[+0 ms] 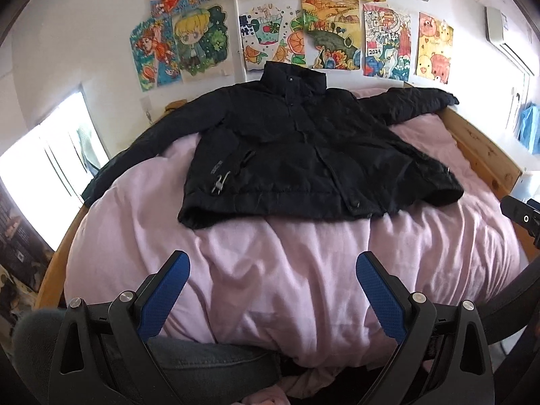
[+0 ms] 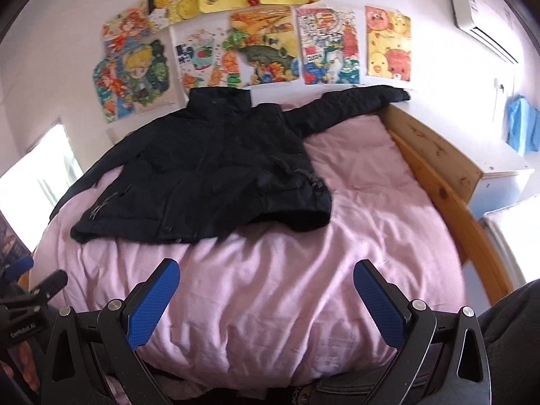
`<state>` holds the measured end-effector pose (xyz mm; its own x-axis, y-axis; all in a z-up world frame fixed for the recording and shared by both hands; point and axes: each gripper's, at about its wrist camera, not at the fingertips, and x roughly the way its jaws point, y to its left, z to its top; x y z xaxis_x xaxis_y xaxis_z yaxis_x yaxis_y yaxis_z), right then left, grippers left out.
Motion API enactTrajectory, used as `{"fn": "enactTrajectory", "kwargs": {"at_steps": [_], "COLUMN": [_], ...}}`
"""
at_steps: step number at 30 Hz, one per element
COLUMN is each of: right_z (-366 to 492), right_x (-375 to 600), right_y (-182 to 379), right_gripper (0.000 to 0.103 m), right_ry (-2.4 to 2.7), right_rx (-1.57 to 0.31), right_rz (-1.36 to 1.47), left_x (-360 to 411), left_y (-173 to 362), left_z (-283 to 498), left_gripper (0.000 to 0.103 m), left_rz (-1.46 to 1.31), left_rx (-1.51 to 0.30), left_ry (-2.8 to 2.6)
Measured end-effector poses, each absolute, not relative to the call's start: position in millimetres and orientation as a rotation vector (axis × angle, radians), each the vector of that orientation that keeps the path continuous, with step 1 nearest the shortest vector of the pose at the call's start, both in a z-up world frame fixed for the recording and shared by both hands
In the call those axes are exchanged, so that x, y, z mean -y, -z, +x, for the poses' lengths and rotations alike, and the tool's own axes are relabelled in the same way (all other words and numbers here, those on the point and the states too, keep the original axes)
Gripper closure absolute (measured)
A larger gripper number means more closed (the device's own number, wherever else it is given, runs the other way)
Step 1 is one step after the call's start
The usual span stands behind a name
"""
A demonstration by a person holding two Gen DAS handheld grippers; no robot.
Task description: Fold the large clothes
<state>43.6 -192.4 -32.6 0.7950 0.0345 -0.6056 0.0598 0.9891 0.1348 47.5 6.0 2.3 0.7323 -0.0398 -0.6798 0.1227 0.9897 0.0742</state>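
I'm holding both grippers over the near end of the bed, nothing grabbed yet. The left gripper point(image 1: 272, 271) is sitting with its blue textured fingers point(image 1: 379, 298) spread wide and empty; the right gripper point(image 2: 266, 278) is doing the same, wide apart, empty.

The black padded zip-front jacket point(image 1: 303, 155) is lying face up and spread flat on the pink rumpled duvet point(image 1: 270, 287), toward the far edge of the bed, collar up against the wall under the colourful children's drawings point(image 1: 290, 30). One sleeve is running out to the far right corner over the pine wooden bed frame point(image 2: 435, 162); the other is trailing off the left edge.

I'm judging the fold hasn't started. To do it well I'm planning a sleeve first: right gripper going for the cuff at the far right corner, pinching through both fabric layers, lifting low, laying it across the chest. Padded fabric is slippery and bulky, so I'm wanting a deep bite, no duvet caught.
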Motion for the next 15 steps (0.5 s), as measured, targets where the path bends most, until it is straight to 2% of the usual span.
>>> {"fn": "enactTrajectory", "kwargs": {"at_steps": [7,12,15], "right_z": [66.2,94.1,129.5], "right_x": [201.8,230.4,266.0], "right_y": [-16.9,-85.2,-114.9], "right_gripper": [0.000,0.000,0.000], "right_ry": [-0.037,-0.124,-0.191], "right_rx": [-0.620,-0.491,-0.501], "right_rz": [0.123,0.051,0.103], "left_x": [-16.8,-22.3,-18.4], "left_y": [-55.5,-91.5,-109.6], "left_z": [92.9,146.0,184.8], "left_gripper": [0.006,0.006,0.006], "left_rz": [0.054,-0.004,-0.032], "left_rx": [-0.789,-0.840,-0.824], "left_ry": [0.131,0.116,0.132]}}
